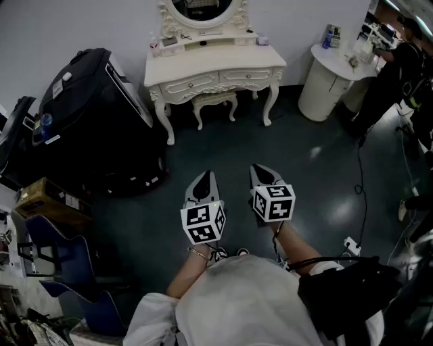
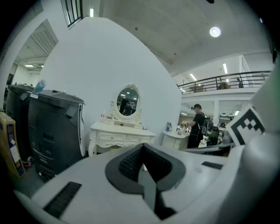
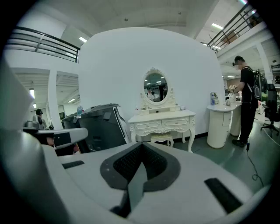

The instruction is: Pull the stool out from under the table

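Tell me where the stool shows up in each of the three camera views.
Head view: stool top centre, tucked under the white dressing table.
Left gripper view: not made out; the left gripper covers the space under the table.
Right gripper view: stool just right of centre, under the table.
Shared landmark: the oval mirror on the table, seen in all three.

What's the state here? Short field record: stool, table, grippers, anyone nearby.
stool: tucked under the table, not yet pulled out
table: white dressing table against the wall
left gripper: shut, empty, well short of the stool
right gripper: shut, empty, beside the left one
person: standing at the round counter, far right
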The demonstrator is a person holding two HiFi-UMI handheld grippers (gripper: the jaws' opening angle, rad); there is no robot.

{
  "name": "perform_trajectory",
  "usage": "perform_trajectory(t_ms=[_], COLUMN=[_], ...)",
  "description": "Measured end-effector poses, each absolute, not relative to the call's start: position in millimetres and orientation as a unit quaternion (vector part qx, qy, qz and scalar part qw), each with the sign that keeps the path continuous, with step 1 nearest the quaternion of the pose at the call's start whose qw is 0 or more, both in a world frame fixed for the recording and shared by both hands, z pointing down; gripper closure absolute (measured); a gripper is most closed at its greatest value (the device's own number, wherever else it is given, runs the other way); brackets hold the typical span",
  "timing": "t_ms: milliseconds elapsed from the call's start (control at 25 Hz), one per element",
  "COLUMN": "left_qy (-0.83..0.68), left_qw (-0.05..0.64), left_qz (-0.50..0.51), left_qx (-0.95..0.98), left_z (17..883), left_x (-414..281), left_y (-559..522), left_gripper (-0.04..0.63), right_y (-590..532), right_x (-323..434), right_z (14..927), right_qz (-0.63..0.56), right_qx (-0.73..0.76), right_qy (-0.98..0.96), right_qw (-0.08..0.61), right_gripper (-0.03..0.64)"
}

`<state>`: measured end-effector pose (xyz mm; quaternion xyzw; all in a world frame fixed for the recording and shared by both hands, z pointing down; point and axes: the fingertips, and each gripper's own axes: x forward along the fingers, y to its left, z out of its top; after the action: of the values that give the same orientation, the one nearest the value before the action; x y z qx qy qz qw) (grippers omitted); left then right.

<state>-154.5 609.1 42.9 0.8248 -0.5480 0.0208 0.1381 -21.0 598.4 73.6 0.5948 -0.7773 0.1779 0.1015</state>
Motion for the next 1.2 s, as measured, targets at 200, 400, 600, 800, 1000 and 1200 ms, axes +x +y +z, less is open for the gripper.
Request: perform_trajectory(t_ms=[200,400,600,800,1000,1200], left_qy=[-0.547,-0.547,-0.541,-0.538,-0.534,-0.534], left_qw=[0.137,0.134,0.134,0.14,0.152,0.158], left_qz=[0.026,0.029,0.027,0.019,0.031,0.036], left_qx=[0.825,0.826,0.83,0.831,0.831,0.83], left_z=[45.0,47.6,46.6,53.9,66.1,75.1], left_x=[-165.7,-180.0,-192.7,-203.4,-205.7,-204.7], left_y=[603.4,591.8,576.1,563.4,553.5,537.5], left_gripper=[0.588,0.589,0.589,0.589,0.588,0.589], right_y=[592.8,582.6,568.3,563.9,562.4,547.3], right_x=[-32.3,-40.3,-45.7,-48.2,-38.5,-31.7], right_z=[74.9,76.8,76.3,88.8,102.9,109.9], right_qz=[0.178,0.181,0.189,0.195,0.215,0.221], right_qx=[0.594,0.602,0.618,0.629,0.643,0.648], right_qy=[-0.777,-0.771,-0.758,-0.747,-0.729,-0.723], right_qw=[0.106,0.1,0.087,0.093,0.1,0.099], right_gripper=[0.618,0.618,0.618,0.618,0.618,0.618])
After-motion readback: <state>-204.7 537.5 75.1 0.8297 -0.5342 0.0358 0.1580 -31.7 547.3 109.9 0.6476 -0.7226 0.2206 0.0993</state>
